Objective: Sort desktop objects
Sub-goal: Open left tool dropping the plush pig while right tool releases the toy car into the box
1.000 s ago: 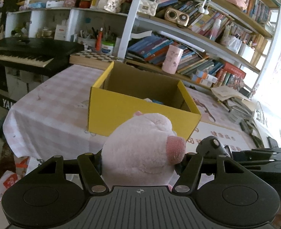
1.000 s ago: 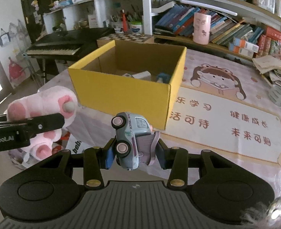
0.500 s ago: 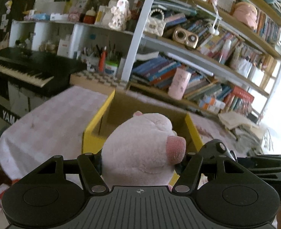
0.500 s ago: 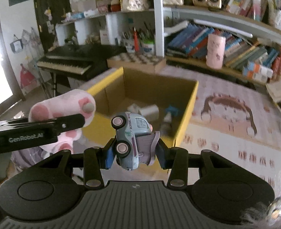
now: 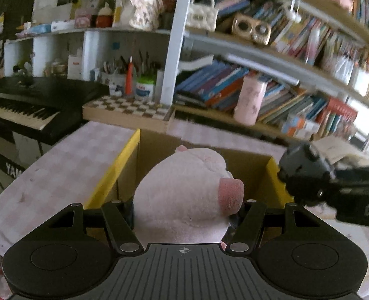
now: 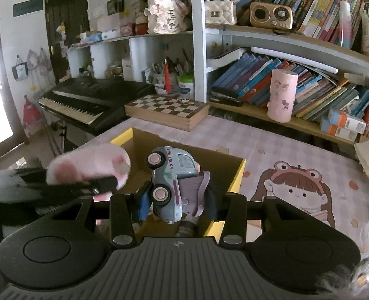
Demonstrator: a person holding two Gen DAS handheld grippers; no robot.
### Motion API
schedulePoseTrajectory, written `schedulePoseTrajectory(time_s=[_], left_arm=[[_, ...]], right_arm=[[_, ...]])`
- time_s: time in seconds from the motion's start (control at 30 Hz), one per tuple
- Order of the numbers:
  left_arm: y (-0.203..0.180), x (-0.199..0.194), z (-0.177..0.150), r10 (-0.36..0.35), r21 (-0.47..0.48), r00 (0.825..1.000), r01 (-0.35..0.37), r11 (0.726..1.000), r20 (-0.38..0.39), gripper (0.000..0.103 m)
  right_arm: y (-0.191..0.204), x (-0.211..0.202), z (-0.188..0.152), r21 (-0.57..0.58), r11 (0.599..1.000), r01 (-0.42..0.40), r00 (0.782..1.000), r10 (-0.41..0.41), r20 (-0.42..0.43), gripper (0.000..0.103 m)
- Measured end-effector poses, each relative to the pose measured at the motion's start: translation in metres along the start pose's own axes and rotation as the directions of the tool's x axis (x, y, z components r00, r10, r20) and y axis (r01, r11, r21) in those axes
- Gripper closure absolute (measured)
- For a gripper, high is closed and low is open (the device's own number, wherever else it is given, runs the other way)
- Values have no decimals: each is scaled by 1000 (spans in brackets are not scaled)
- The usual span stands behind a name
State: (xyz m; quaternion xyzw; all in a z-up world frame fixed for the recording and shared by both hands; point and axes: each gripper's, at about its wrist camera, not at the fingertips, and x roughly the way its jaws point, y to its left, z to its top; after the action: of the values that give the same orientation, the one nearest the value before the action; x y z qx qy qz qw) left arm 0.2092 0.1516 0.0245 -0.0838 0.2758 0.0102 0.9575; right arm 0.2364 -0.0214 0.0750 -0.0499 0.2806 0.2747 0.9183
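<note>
Left fingers [image 5: 184, 207] grip pink plush [image 5: 181, 195], right fingers [image 6: 175, 200] toy truck [image 6: 171, 182]; both over yellow box rim [image 5: 116, 167].

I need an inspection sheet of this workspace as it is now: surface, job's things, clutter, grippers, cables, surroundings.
Surface: table with pink checked cloth and a cartoon girl print.
Job's things: yellow box, open; plush pig; toy truck.
Clutter: chessboard box, pink cup.
Grippers: left gripper shut on plush pig; right gripper shut on toy truck; both above the box.
Cables: nothing seen.
Surroundings: bookshelf, keyboard.
</note>
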Motion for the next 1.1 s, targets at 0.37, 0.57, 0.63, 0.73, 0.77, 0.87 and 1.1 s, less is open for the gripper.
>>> schedulePoseTrajectory(time_s=[0.37, 0.57, 0.63, 0.73, 0.77, 0.87, 1.1], left_arm=[[-20, 55, -15, 80, 103, 980, -61, 993, -183, 37], [-23, 62, -14, 103, 120, 974, -79, 990, -203, 26], [-25, 59, -14, 103, 125, 975, -79, 989, -197, 15], [-25, 49, -12, 94, 126, 984, -74, 989, -154, 11], [-24, 43, -11, 79, 114, 988, -65, 991, -130, 10], [-21, 30, -7, 72, 89, 995, -65, 994, -72, 5], [-18, 7, -3, 96, 76, 995, -97, 992, 21, 4]], right_arm=[[-11, 43, -6, -6, 998, -55, 997, 55, -61, 62], [-20, 63, -11, 0, 998, -67, 993, 67, -102, 62], [-23, 69, -11, 0, 998, -67, 992, 67, -110, 62], [-24, 73, -10, -13, 998, -69, 992, 67, -109, 62], [-25, 75, -9, -12, 997, -71, 992, 69, -110, 62], [-27, 82, -6, -9, 997, -78, 990, 77, -117, 62], [-24, 104, 5, -45, 995, -89, 985, 81, -151, 64]])
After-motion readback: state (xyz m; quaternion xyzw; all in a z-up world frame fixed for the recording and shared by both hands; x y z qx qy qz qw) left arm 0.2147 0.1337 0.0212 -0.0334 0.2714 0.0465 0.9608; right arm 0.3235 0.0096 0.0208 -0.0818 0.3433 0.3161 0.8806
